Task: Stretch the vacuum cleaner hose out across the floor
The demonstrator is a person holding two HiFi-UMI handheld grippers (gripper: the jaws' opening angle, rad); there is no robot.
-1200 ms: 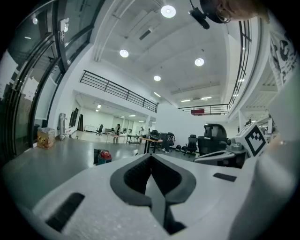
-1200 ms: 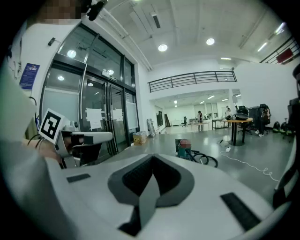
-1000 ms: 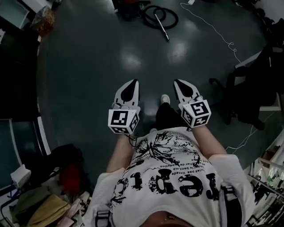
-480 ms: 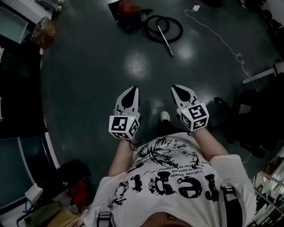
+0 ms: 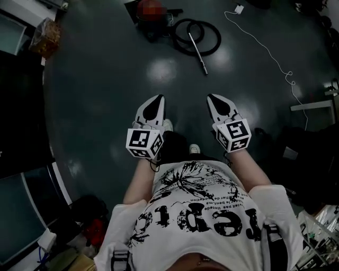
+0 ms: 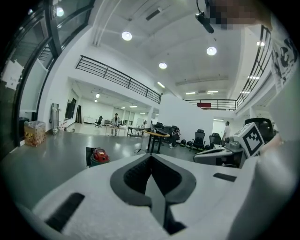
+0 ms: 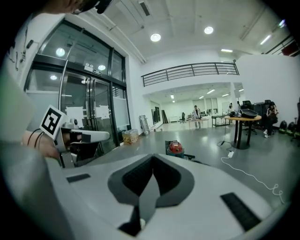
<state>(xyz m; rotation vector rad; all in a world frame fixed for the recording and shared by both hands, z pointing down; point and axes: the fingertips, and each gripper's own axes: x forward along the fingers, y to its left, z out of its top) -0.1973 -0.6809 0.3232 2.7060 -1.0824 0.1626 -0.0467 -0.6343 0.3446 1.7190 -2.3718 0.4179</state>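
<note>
Change: I'm closing in; the hose [image 5: 198, 36] sits nearer than a second ago.
Hose: coiled at 12 o'clock beside the vacuum [image 5: 151, 10], probably attached, unstretched.
Jaws: left gripper [image 5: 159, 98] and right gripper [image 5: 211, 98] pressed together, empty.

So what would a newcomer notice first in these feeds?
The white left gripper and right gripper, both shut and empty, are held out over the dark floor in the middle of the head view. Ahead, at the top edge, sits the red vacuum cleaner with its black hose coiled beside it.
</note>
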